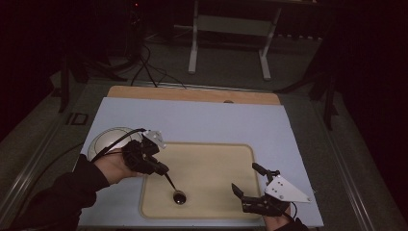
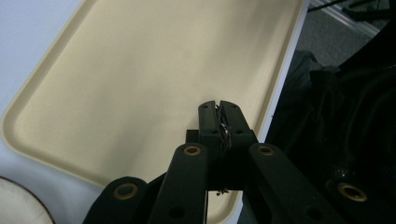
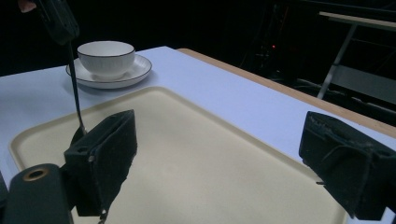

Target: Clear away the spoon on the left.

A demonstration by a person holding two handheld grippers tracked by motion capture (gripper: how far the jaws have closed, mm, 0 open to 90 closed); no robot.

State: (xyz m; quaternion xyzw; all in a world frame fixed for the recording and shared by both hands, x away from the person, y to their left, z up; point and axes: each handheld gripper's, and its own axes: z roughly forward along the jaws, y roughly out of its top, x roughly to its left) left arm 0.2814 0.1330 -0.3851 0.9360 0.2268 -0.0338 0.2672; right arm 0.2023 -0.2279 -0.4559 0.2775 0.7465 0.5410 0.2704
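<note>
The left gripper (image 1: 166, 174) has its fingers clamped on the handle of a slim dark metal spoon (image 1: 176, 191), whose bowl hangs below the fingers and rests on the beige plastic tray (image 1: 211, 159), apparently to set it down. The right gripper (image 1: 248, 180) waits with fingers spread wide and empty over the tray's near edge, and a white cup on its saucer (image 3: 108, 63) stands on the desk beyond the left fingers.

We're in what looks like a recording lab or studio, dark all round with light falling only on the pale blue surface (image 1: 202, 120). Cables (image 1: 149, 67) trail across the grey floor (image 1: 226, 67) past tripod legs (image 1: 327, 91), and a white-framed bench (image 1: 231, 29) stands at the back. Hard to say more; the surroundings are nearly black.
</note>
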